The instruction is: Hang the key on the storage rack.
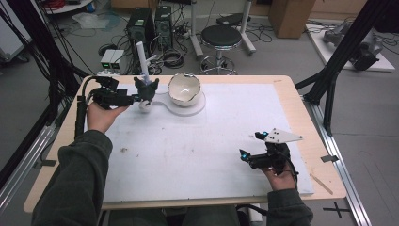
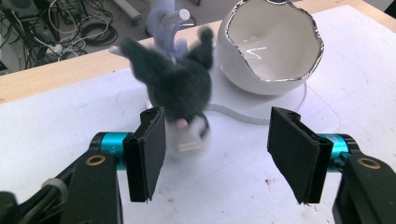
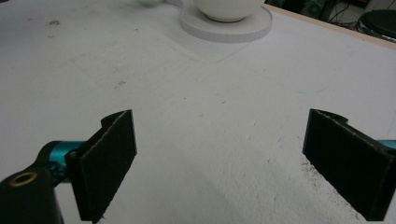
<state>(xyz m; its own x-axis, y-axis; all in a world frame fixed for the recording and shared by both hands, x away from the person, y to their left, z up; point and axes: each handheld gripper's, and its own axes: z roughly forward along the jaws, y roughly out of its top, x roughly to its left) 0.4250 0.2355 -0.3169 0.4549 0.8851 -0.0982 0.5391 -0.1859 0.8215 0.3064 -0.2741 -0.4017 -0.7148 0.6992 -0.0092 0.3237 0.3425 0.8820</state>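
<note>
A dark grey plush toy (image 2: 175, 88) with two ears looks blurred just in front of my left gripper (image 2: 217, 140), close against its left pad (image 2: 152, 154) and well apart from the right pad. The jaws stand open around it. In the high view the toy (image 1: 147, 89) hangs at a white peg stand (image 1: 141, 55) at the table's far left, with the left gripper (image 1: 141, 98) beside it. A white bowl (image 2: 271, 46) with a jagged silver rim rests on a flat white base (image 1: 186, 106) to the right. My right gripper (image 1: 252, 145) rests open over the bare mat, nothing between its jaws (image 3: 219, 154).
A white mat (image 1: 197, 150) covers the wooden table (image 1: 324, 179). A small wooden stick (image 1: 321, 183) lies at the table's right front corner. Behind the table stand a black stool (image 1: 221, 37), computer towers (image 1: 149, 26) and loose cables on the floor.
</note>
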